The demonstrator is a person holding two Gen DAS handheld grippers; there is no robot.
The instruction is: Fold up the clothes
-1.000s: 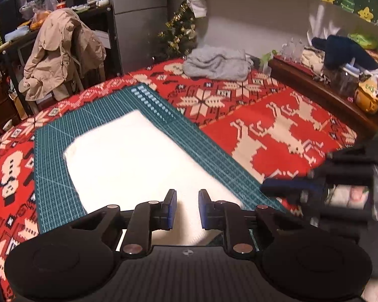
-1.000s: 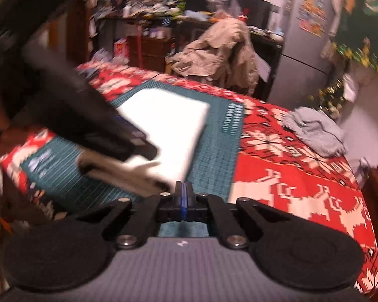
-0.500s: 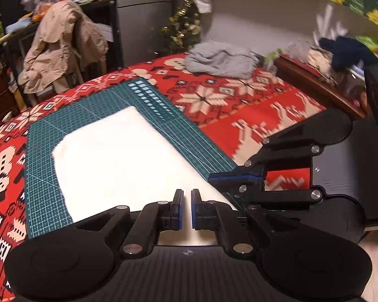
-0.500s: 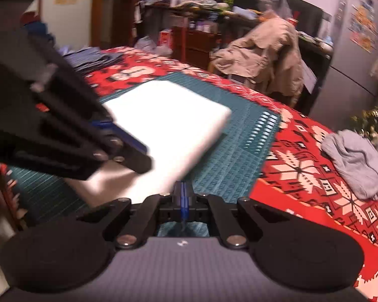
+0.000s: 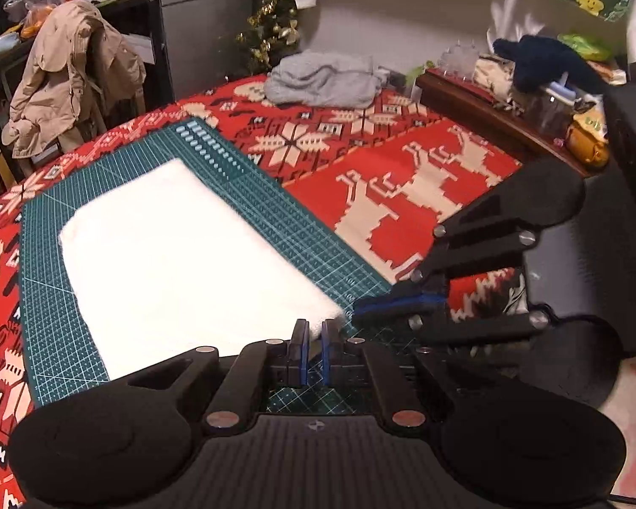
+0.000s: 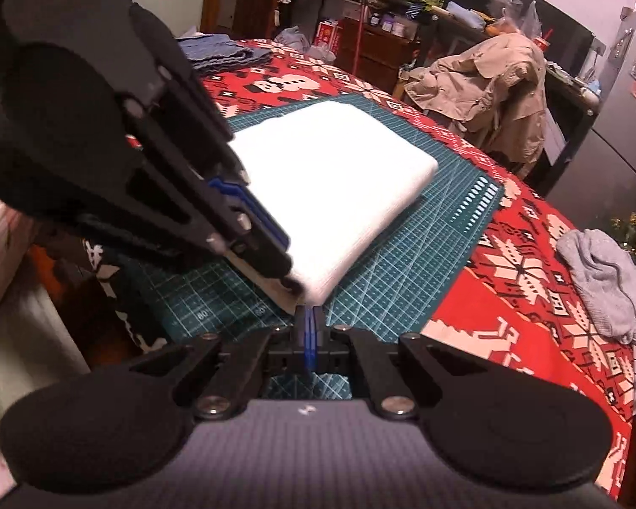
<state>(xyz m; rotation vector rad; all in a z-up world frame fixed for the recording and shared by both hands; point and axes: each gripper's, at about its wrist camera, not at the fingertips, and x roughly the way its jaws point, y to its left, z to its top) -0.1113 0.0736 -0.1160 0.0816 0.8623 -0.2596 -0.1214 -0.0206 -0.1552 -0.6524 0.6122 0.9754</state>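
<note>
**Both grippers met at the near corner of the white garment**

So a second earlier your left gripper (image 5: 313, 333) sat with its jaws well apart over the white folded garment (image 5: 182, 254). By this frame they'd been closing, and the garment's near corner sat pinched between the blue pads. Your right gripper (image 5: 396, 306) used to hang off at 4 o'clock, clear of the cloth; it came in beside the corner at 3 o'clock, jaws pressed together with nothing in them. The garment lay flat on the green cutting mat (image 5: 275, 212), on the red patterned blanket (image 5: 403, 178). The grey sweater (image 5: 322, 80) stayed at 12 o'clock.
</note>
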